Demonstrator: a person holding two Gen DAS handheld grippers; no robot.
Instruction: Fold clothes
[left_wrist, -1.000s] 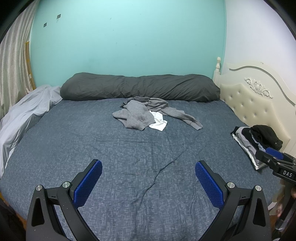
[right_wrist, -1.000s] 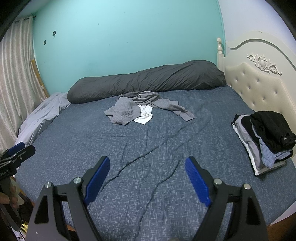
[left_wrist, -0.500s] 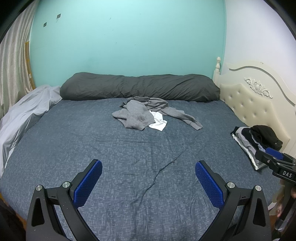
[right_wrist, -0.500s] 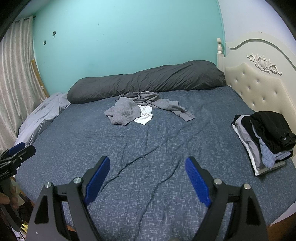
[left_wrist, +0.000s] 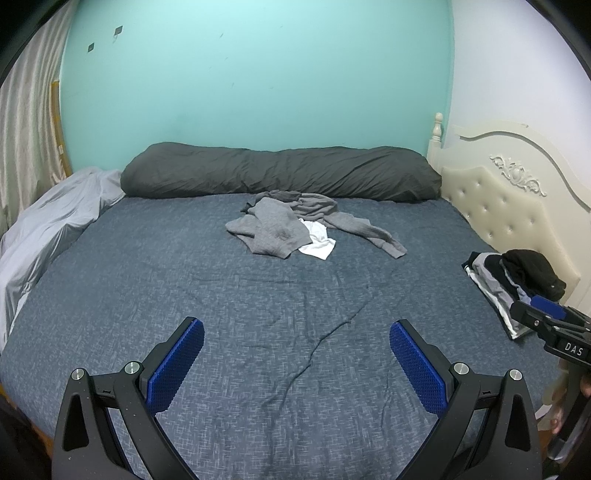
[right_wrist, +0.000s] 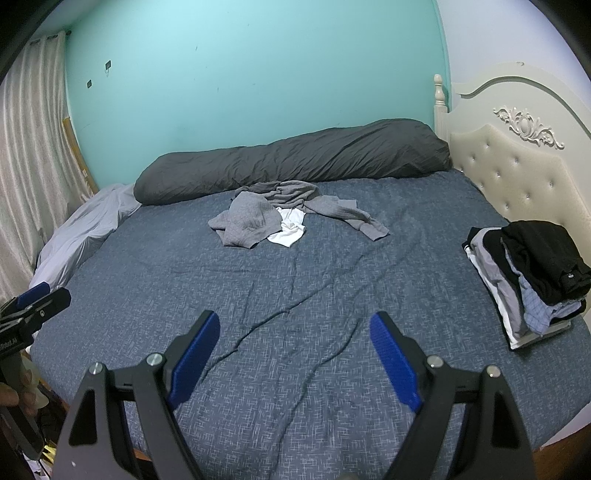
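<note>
While both jaws gape empty, bare bedspread between grippers and clothes.

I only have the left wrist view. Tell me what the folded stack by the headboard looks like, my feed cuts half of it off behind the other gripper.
Observer: In the right wrist view the folded stack shows whole: a black garment on top, a blue checked piece and white layers under it.
Operator: Report both grippers.
Observer: The right gripper is open and empty above bare bedspread; so is the left gripper.
Operator: Tell me where the unfolded pile sits relative to that stack.
Observer: The grey sweater pile, with a white garment under it, lies apart from the stack, toward the dark bolster.
</note>
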